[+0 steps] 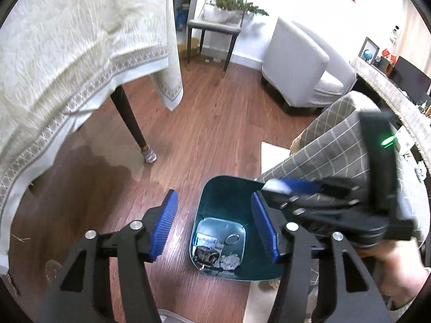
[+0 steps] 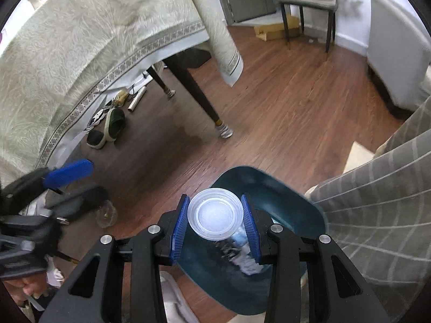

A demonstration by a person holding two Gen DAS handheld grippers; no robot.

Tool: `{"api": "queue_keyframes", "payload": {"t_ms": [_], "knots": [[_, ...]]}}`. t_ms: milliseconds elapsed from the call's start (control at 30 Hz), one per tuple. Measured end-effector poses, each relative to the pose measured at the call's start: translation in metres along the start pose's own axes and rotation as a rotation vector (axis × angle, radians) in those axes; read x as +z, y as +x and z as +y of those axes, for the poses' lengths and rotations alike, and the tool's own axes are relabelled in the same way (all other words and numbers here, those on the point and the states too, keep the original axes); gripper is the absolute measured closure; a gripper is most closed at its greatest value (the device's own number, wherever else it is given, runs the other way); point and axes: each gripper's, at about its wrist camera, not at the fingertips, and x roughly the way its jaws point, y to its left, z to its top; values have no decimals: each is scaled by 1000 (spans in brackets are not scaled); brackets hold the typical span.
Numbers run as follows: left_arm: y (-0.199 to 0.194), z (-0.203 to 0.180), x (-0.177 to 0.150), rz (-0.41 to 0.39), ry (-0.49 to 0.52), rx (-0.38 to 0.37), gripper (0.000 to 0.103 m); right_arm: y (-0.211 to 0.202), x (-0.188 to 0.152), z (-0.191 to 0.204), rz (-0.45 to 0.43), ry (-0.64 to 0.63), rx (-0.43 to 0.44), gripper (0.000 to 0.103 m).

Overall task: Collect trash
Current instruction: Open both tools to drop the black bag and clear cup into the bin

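Clear plastic cup above the teal bin
Cup tilted, mouth toward us — bin upright on floor, scraps inside.

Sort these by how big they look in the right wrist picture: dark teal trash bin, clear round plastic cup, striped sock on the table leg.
1. Dark teal trash bin
2. Clear round plastic cup, though it is nearer the camera
3. Striped sock

One teal trash bin stands on the floor, with about four bits of rubbish at its bottom: a dark wrapper, a crumpled paper, a ring and a printed packet. One clear plastic cup is counted, two slippers lie under the surface, and two table legs wear striped socks.
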Motion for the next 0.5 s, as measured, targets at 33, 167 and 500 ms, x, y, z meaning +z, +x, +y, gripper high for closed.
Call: {"api": "queue_keyframes", "payload": {"t_ms": [33,167,500], "knots": [[-2,-1,1,-4,1,-3,47,3,0,0,8,-2,-3,63],[-13,-2,4,-21,2,-18,51,26,-5,5,61,-11,-14,63],[-44,-8,14,-73,14,-24,60,72,-26,21,178,-59,-29,63]]}}
